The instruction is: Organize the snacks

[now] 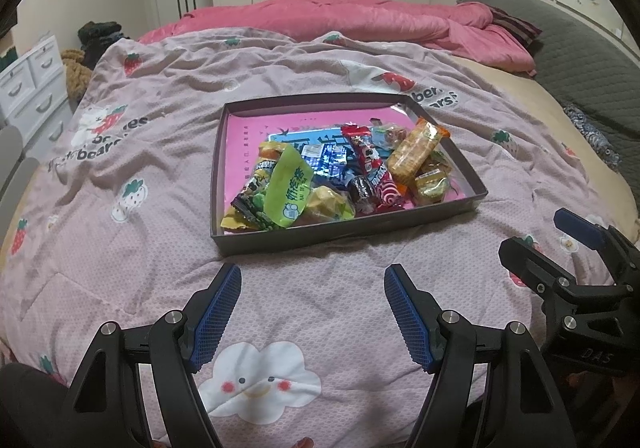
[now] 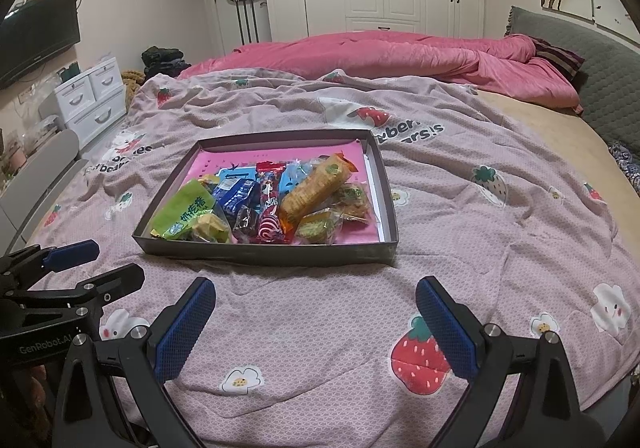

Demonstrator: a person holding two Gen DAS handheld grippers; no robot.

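Snacks (image 1: 340,176) heaped in shallow box (image 1: 352,236) on quilt (image 1: 160,176). Left gripper (image 1: 313,280) and right gripper (image 2: 316,294) short of near wall, jaws spread, empty. Best: approach over rim, pinch single topmost wrapper, avoid dragging neighbours.

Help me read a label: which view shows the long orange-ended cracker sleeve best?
The right wrist view: the long orange-ended cracker sleeve lies broadside there, its round green label visible, atop the other snacks in the shallow dark box. The left wrist view shows it smaller, more end-on.
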